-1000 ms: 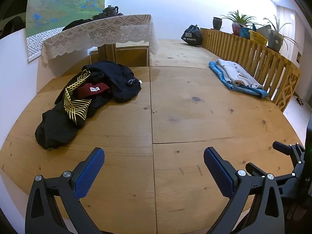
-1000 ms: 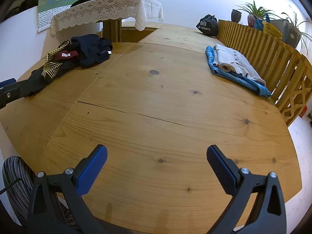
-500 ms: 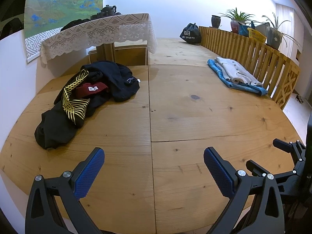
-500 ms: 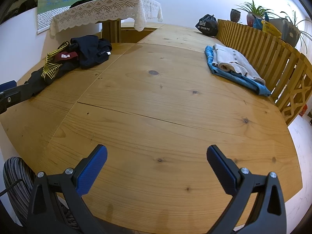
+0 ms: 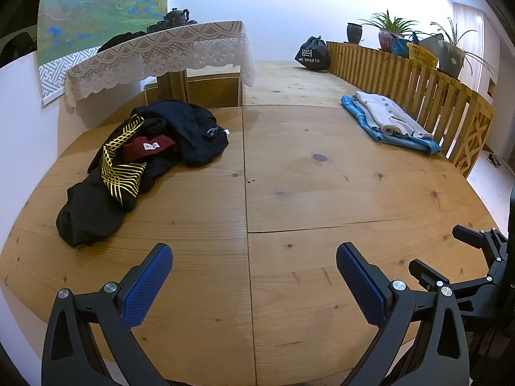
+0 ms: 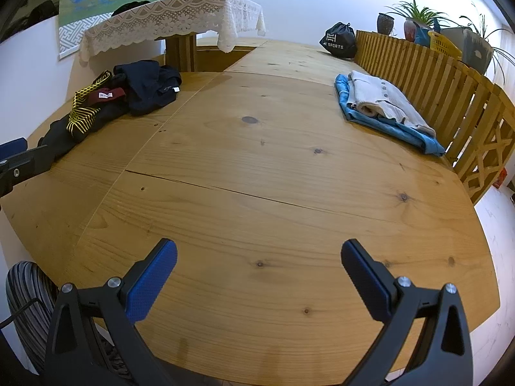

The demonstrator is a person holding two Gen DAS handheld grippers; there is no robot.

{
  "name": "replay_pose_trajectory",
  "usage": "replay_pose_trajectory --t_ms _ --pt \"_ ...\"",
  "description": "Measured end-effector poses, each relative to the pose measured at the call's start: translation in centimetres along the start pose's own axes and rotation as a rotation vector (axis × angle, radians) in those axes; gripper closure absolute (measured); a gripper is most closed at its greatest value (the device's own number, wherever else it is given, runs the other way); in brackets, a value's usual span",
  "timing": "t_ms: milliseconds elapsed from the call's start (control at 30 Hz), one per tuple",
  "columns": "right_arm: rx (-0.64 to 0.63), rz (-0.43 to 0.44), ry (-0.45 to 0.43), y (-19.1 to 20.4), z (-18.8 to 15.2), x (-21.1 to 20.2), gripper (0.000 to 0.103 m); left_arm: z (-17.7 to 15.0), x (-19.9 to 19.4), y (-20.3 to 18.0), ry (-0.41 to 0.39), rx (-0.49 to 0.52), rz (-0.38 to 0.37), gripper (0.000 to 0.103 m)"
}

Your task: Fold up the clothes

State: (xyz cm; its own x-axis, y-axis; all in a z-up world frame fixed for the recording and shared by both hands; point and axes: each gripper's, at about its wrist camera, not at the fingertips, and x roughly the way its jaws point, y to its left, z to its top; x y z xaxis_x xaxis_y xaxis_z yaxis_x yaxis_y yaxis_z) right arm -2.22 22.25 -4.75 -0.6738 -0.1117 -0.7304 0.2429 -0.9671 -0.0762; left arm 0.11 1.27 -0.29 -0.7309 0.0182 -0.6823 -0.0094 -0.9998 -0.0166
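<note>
A heap of unfolded dark clothes (image 5: 141,160), black with gold stripes and a maroon piece, lies on the wooden table (image 5: 305,193) at the left. It also shows in the right wrist view (image 6: 106,106). A folded stack (image 5: 386,122), a cream cardigan on a blue garment, lies at the right by the fence; the right wrist view shows it too (image 6: 383,109). My left gripper (image 5: 254,270) is open and empty over the table's near edge. My right gripper (image 6: 259,267) is open and empty, also over the near edge, to the right of the left one (image 5: 463,257).
A wooden slat fence (image 5: 418,87) runs along the table's right side, with potted plants and a yellow basket behind it. A black sports bag (image 5: 312,54) sits at the far end. A lace-covered table (image 5: 161,54) with a teapot stands at the back left.
Both grippers have drifted slightly, staying open and empty. The clothes have not moved.
</note>
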Motion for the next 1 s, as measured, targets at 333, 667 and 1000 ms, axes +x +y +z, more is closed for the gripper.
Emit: replay_pose_trajectory --t_ms 333,667,1000 --pt "-0.001 0.007 -0.002 -0.1 0.4 0.0 0.000 0.1 0.0 0.4 -0.001 -0.005 0.004 0.001" --pt "0.007 0.054 -0.051 -0.8 3.6 -1.2 0.000 1.9 -1.6 4.4 -0.039 -0.037 0.039 0.001" --pt "-0.074 0.140 -0.078 0.9 9.2 -1.0 0.000 3.8 -2.7 11.5 -0.047 -0.041 0.108 0.001"
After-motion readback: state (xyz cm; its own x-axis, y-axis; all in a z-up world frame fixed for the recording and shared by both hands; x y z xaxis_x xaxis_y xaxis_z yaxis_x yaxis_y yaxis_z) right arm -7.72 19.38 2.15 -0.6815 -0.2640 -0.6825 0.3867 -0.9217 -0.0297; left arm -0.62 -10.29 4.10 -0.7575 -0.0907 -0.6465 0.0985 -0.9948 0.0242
